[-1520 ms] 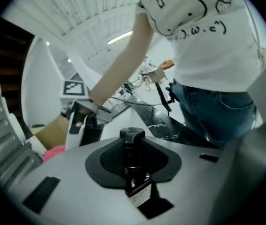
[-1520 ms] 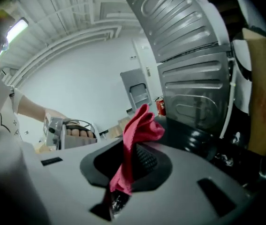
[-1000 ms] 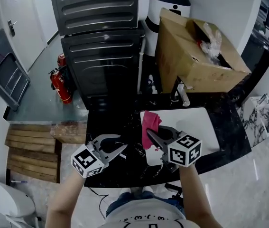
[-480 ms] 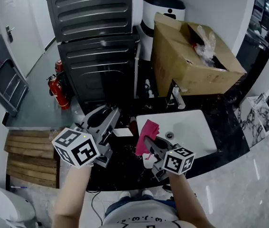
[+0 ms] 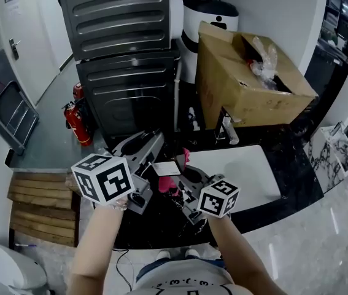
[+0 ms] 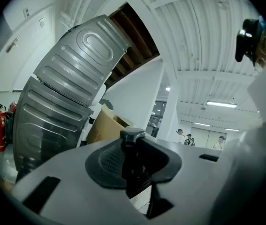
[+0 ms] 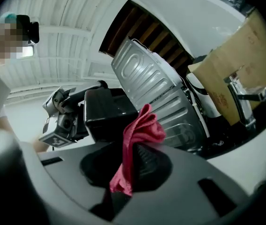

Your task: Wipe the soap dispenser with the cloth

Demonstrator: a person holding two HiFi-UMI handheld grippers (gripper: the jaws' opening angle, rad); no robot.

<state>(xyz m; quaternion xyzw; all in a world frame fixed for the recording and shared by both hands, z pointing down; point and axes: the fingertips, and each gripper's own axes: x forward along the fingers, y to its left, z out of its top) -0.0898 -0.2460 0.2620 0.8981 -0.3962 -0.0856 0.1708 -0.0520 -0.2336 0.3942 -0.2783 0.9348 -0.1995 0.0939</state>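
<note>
My left gripper (image 5: 149, 149) is raised over the black counter and shut on a black soap dispenser (image 5: 164, 169) with a white label. In the left gripper view the dispenser (image 6: 132, 172) stands dark between the jaws, its knob on top. My right gripper (image 5: 183, 176) is shut on a red cloth (image 5: 172, 184) and sits close to the right of the dispenser. In the right gripper view the cloth (image 7: 142, 130) sticks up from the jaws, right in front of the dispenser (image 7: 107, 114). Whether the cloth touches the dispenser I cannot tell.
A white basin (image 5: 247, 171) with a faucet (image 5: 229, 128) is set in the black counter at the right. Behind it stands an open cardboard box (image 5: 247, 78). A grey ribbed machine (image 5: 124, 35) rises ahead, with a red fire extinguisher (image 5: 78, 112) and wooden slats (image 5: 38, 201) on the floor at the left.
The left gripper has risen from the counter with the dispenser in it. The right gripper has carried the cloth left, from the basin's edge up to the dispenser.
</note>
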